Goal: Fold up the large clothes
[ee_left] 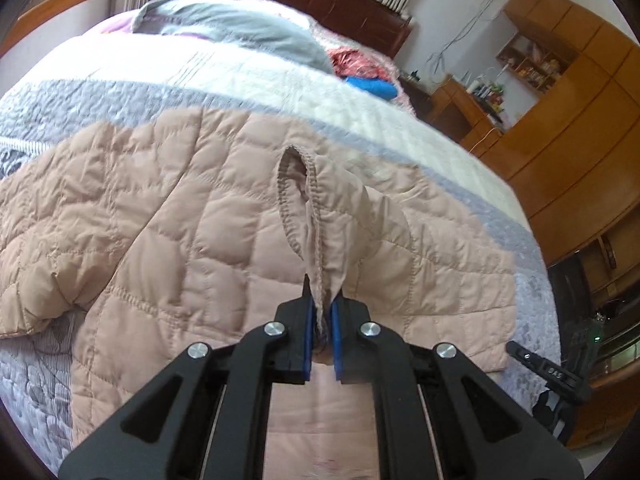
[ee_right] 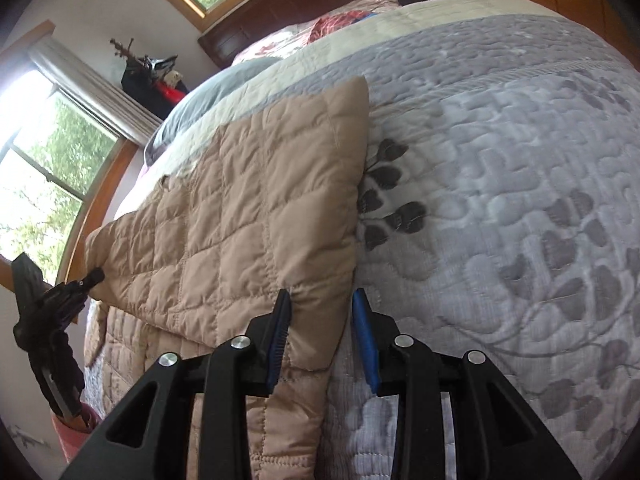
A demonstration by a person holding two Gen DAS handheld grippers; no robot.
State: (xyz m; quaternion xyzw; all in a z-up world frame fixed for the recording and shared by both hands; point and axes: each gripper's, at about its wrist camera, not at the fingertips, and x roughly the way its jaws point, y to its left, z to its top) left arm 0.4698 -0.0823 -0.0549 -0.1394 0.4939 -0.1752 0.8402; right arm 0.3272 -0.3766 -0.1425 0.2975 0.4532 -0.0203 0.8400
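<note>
The bed (ee_left: 120,80) is covered by the beige quilted jacket (ee_left: 160,220), spread across mid-frame. Its sleeve cuff (ee_left: 316,280) is pinched by the closed left claw (ee_left: 322,320) and could be pulled out. The jacket edge (ee_right: 316,320) lies between the part-open right claw (ee_right: 320,316), not clamped.

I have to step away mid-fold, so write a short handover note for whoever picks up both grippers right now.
Left gripper: shut on the sleeve cuff of the beige quilted jacket, which is lifted over the jacket body.
Right gripper: open, astride the jacket's edge and not pressing it.
The jacket lies spread on the grey quilted bedspread.
Done: one sleeve picked up.
Left: lay the sleeve across the body, then fold the rest.
</note>
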